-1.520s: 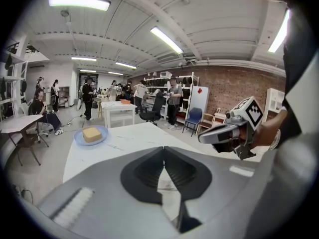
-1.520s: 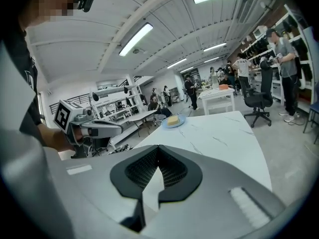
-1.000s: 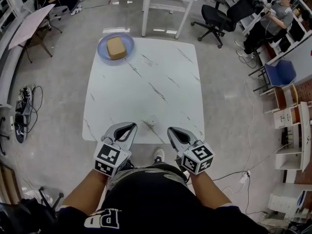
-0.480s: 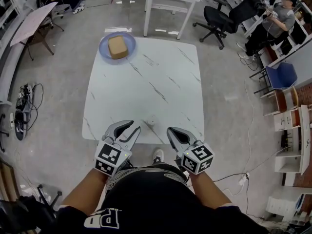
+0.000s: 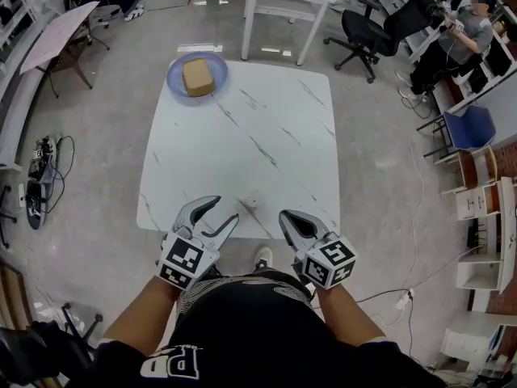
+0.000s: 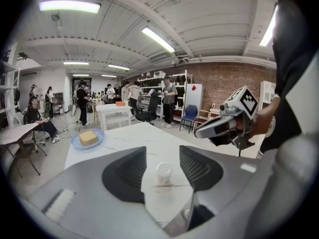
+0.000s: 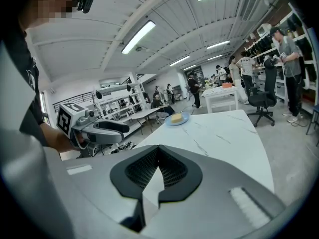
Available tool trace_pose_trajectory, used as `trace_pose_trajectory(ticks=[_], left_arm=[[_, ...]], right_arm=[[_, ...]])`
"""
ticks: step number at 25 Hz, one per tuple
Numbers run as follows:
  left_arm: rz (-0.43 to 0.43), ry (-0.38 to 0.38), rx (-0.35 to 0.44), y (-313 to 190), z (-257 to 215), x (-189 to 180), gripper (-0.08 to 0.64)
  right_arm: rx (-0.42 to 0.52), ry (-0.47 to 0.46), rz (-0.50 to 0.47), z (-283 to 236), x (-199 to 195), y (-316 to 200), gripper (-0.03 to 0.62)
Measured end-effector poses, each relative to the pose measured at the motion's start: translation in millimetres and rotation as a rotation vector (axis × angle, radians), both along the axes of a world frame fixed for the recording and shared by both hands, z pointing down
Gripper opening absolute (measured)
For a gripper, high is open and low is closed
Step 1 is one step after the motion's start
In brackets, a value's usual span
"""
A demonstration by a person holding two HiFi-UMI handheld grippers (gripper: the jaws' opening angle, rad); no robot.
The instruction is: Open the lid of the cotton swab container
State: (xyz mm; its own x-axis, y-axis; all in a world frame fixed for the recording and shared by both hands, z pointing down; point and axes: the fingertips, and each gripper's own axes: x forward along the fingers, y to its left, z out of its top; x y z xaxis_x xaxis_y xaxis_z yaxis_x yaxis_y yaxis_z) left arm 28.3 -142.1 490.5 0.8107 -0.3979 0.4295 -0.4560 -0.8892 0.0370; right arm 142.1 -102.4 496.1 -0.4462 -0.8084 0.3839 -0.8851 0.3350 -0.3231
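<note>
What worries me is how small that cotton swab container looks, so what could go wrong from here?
1. The cotton swab container looks small and stands close to the near edge of the table; a nudge might tip it or push it off.
2. The left tool has just been opening; nothing is between its jaws, the container stands ahead. An off-centre close could knock it over.
3. The right tool is shut and apart from it, so nothing steadies it.
</note>
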Motion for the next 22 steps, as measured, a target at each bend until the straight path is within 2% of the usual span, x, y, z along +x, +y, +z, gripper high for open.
trace_pose_trajectory(ticks=[7,15,22], left_arm=[[0.080,-0.035,0.017,12,9,6,0.305],[0.075,-0.016,0.013,11,11,9,0.311],[0.068,-0.053,-0.006,3,37,0,0.311]], right_arm=[[0.004,-0.003,0.011,-1,4,1,0.000],[0.002,-0.012,0.023,2,7,1,0.000],[-0.006,-0.009,0.029,3,9,5,0.000]])
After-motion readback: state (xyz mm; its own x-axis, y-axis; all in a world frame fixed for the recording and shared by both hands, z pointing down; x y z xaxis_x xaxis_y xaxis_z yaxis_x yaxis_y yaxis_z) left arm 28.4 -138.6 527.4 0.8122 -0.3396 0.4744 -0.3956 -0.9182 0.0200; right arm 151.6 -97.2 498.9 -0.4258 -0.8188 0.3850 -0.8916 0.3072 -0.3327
